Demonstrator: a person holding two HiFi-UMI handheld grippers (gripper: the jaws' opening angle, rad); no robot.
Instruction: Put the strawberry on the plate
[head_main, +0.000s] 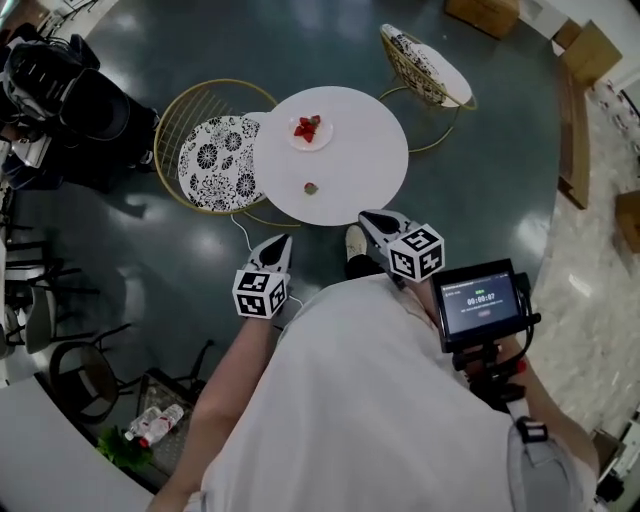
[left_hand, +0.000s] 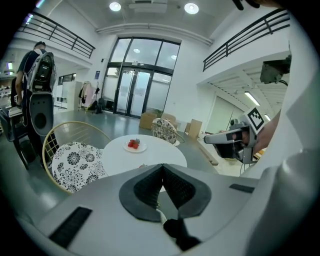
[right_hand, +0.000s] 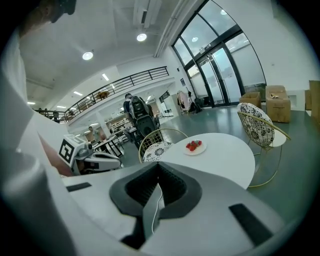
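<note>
A round white table (head_main: 365, 150) carries a small white plate (head_main: 311, 133) with red strawberries on it. One loose strawberry (head_main: 311, 187) lies nearer me on the table top. Both grippers hover short of the table's near edge, holding nothing. My left gripper (head_main: 281, 243) is shut and points at the table's near left. To the loose strawberry's right and nearer me, my right gripper (head_main: 368, 217) is shut too. In the left gripper view the jaws (left_hand: 162, 166) meet below the plate (left_hand: 135, 145). The right gripper view shows closed jaws (right_hand: 159, 166) and the plate (right_hand: 194, 146) beyond.
A wire chair with a black-and-white patterned cushion (head_main: 215, 160) touches the table's left side. A second such chair (head_main: 425, 65) stands at the back right. Cardboard boxes (head_main: 485, 12) sit farther back. Black equipment (head_main: 60, 90) is at the left. A handheld screen (head_main: 482, 300) is by my right hand.
</note>
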